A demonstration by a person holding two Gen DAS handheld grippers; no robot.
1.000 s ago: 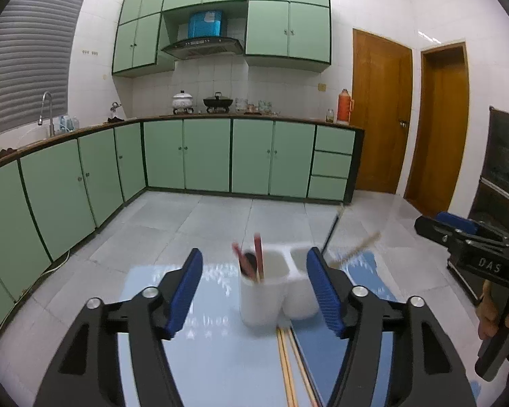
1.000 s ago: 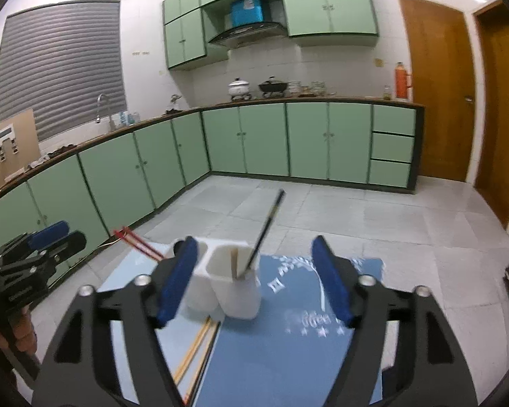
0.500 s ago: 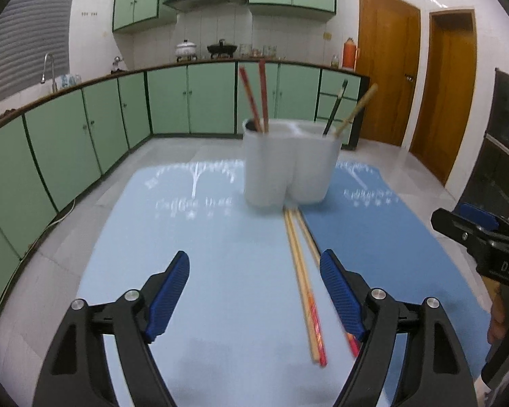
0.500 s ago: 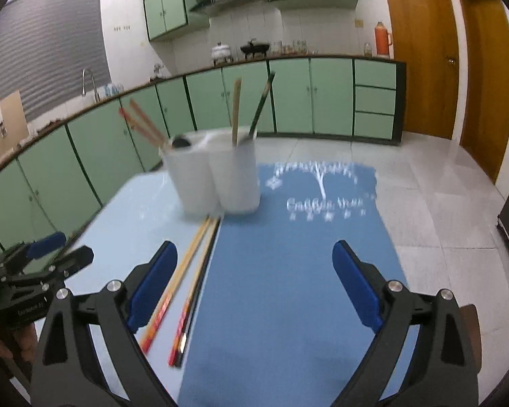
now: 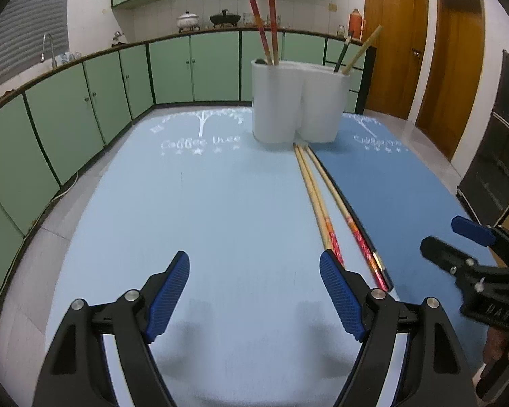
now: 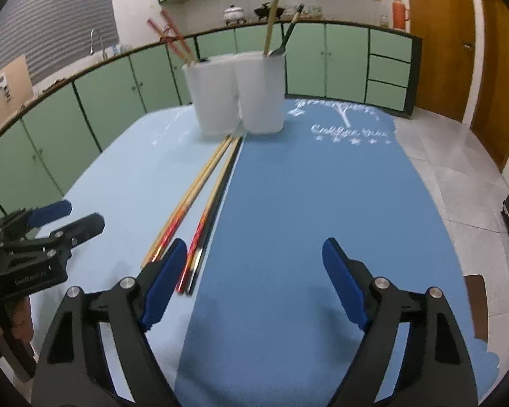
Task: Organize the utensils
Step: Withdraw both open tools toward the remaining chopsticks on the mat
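Partly done: the white two-compartment holder (image 5: 300, 101) at the table's (image 5: 220, 203) far end already has utensils in both cups. Loose chopsticks (image 5: 332, 203) lie on the mats. Left tongs (image 5: 254, 296) and right tongs (image 6: 254, 281) spread, empty.

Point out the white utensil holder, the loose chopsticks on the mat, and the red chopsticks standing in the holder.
white utensil holder (image 5: 277, 108): left wrist view, front wall of its left cup.
loose chopsticks (image 6: 200, 183): right wrist view, mid-shaft.
red chopsticks (image 5: 266, 30): left wrist view, upper shafts above the rim.
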